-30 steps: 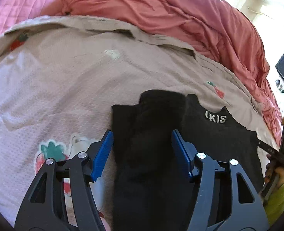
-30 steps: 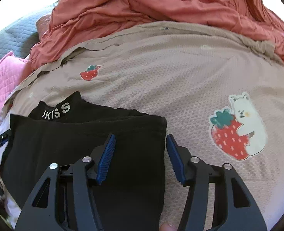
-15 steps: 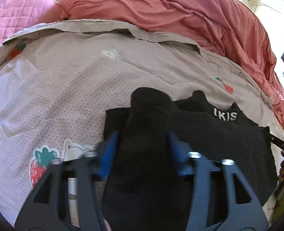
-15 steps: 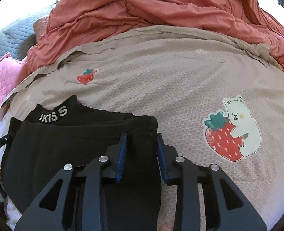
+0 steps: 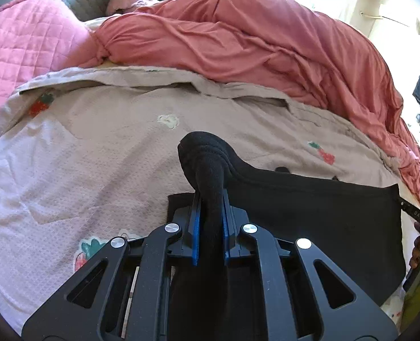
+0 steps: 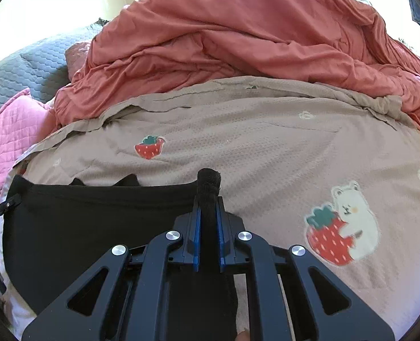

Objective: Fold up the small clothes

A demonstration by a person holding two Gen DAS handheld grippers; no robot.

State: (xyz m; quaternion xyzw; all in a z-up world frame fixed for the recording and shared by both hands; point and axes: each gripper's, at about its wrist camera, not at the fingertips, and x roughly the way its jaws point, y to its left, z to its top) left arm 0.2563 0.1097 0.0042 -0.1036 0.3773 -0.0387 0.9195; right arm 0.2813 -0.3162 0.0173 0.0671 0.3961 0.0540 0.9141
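A small black garment (image 5: 309,213) lies spread on a beige strawberry-print blanket (image 5: 96,156). In the left wrist view my left gripper (image 5: 211,199) has a thick bunch of the garment's black fabric (image 5: 204,156) between its blue pads; the jaws are closing and the pads press on it. In the right wrist view the same black garment (image 6: 96,221) stretches to the left, and my right gripper (image 6: 208,199) is shut on a narrow pinch of its corner (image 6: 208,179). The garment's edge is taut between the two grips. Its collar is mostly hidden behind this raised edge.
A rumpled red duvet (image 5: 252,42) is piled along the far side of the blanket. A pink quilt (image 5: 19,56) and a grey quilted pillow (image 6: 19,65) lie at the far left. A bear-and-strawberry print (image 6: 340,227) marks the blanket right of my right gripper.
Both grippers have gone from wide open to shut on the garment's near edge. The edge has lifted a little and now hides the white lettering on the collar.
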